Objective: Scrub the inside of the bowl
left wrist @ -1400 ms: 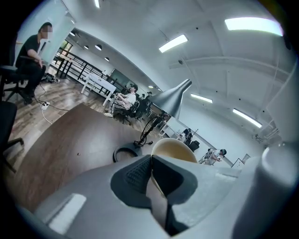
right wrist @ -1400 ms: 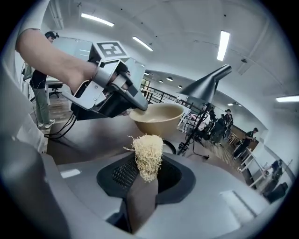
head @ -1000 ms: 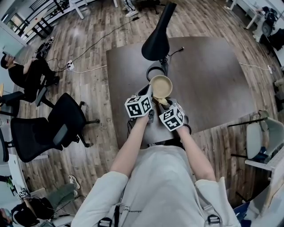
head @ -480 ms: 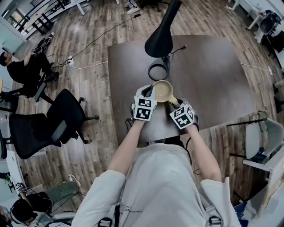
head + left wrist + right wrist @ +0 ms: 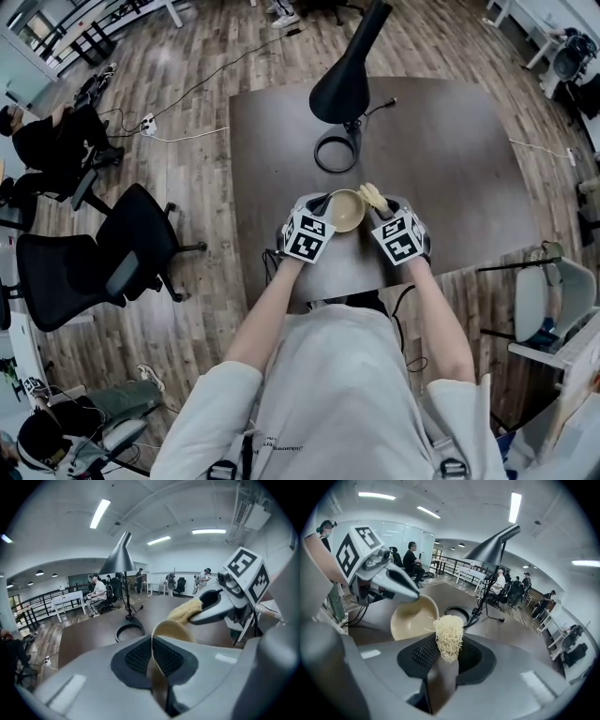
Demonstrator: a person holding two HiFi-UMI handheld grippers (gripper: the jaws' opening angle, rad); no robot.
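A cream bowl point(image 5: 346, 210) is held above the near part of the brown table point(image 5: 441, 159). My left gripper point(image 5: 322, 208) is shut on the bowl's rim point(image 5: 161, 634), which runs edge-on between the jaws. My right gripper point(image 5: 380, 203) is shut on a pale yellow fibrous scrubber point(image 5: 448, 635), held just right of the bowl and outside it. In the right gripper view the bowl's inside point(image 5: 411, 618) faces the camera with the left gripper point(image 5: 410, 592) at its rim. In the left gripper view the scrubber point(image 5: 187, 613) shows beyond the rim.
A black desk lamp point(image 5: 345, 80) with a ring base point(image 5: 336, 152) and a cable stands on the table behind the bowl. Black office chairs point(image 5: 103, 262) stand on the wooden floor to the left. A person point(image 5: 42, 141) sits at far left.
Both grippers came nearer and lower with the bowl. The scrubber went from below and right of the bowl to beside its right rim.
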